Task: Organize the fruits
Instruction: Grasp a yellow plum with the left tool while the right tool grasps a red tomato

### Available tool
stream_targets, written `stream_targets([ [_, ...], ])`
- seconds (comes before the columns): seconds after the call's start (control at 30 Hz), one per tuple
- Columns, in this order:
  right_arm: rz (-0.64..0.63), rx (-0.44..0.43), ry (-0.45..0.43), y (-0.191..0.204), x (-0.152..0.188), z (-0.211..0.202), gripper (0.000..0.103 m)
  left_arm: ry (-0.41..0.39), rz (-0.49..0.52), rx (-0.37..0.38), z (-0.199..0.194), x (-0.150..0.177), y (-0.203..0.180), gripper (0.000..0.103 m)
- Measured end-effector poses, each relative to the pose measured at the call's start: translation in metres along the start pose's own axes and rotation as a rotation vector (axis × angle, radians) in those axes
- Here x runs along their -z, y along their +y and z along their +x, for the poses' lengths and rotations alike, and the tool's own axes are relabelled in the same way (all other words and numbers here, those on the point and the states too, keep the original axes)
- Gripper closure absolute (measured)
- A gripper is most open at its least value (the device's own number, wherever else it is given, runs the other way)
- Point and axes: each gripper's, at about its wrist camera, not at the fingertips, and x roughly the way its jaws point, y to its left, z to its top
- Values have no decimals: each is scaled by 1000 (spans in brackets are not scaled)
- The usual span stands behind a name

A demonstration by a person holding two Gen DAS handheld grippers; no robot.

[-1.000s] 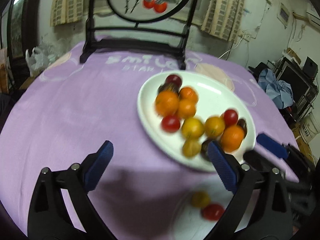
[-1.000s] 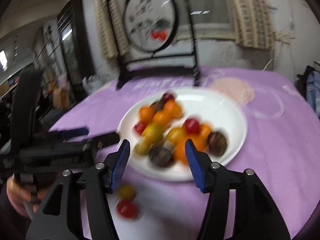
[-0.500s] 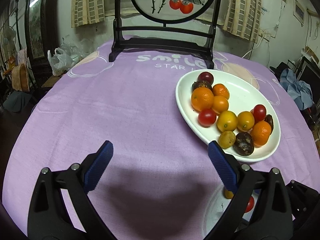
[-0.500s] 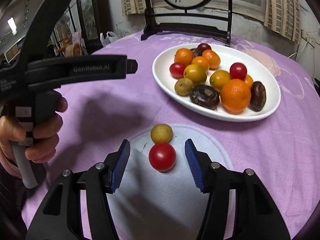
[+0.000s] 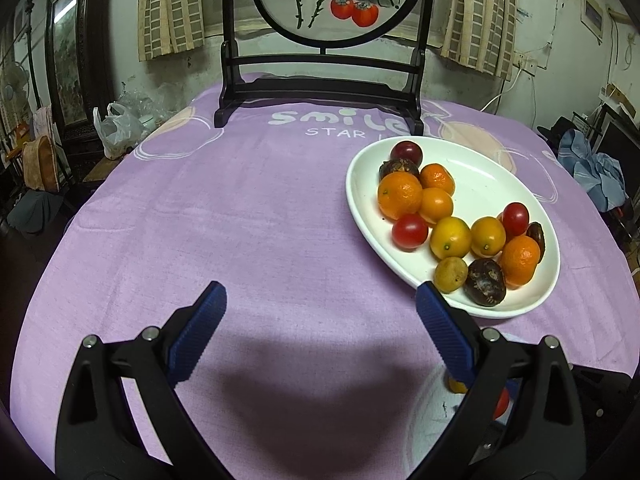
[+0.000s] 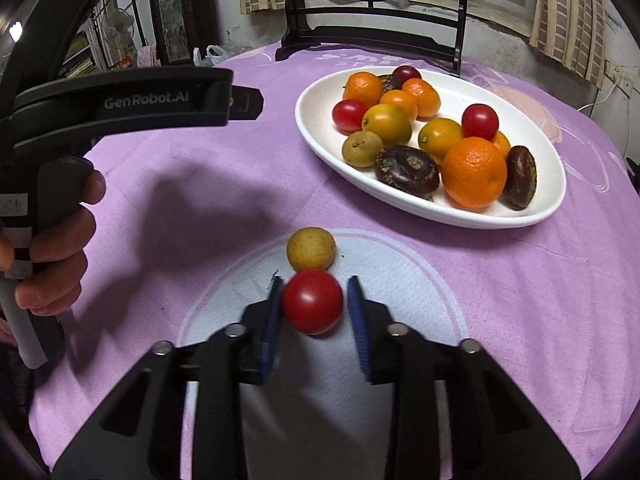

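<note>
A white oval plate (image 6: 520,120) holds several oranges, kumquats, red tomatoes and dark fruits. In front of it, on the purple cloth, lie a yellow-brown fruit (image 6: 311,249) and a red tomato (image 6: 312,302), touching. My right gripper (image 6: 314,280) straddles the tomato with narrowed jaws: the left pad touches it and a slim gap shows at the right pad. My left gripper (image 5: 320,292) hangs wide open over bare cloth, left of the plate (image 5: 480,168). A hand (image 6: 52,240) holds its handle.
A dark wooden stand with a round painted screen (image 5: 320,92) stands at the table's far edge. A plastic bag (image 5: 120,128) and clutter lie beyond the left edge, clothes (image 5: 596,172) beyond the right. Bare purple cloth fills the left half.
My right gripper moved forward and down to the red tomato and its jaws narrowed around it. The left gripper swung left and stays open.
</note>
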Motion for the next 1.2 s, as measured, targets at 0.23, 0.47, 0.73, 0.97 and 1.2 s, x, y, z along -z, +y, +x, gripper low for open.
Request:
stream_targets([
  [0.23,144,5,-121,-40,-8,-36,74,23,15,21,2,1,-2,6],
  [0.47,313,64,-166,-83,-4,-48,74,52,214,188,-5,21,-46,7],
  [0.73,322,53,-154,-81,-3,-44,74,84,371,238,-3,48,-83,30],
  [0.97,321,45,-143,-80,-2,-43,74,135,366,271,9,52,-83,57],
  [1.2,322,47,-142,-80,-2,-43,74,154,376,285,14,56,-85,68],
])
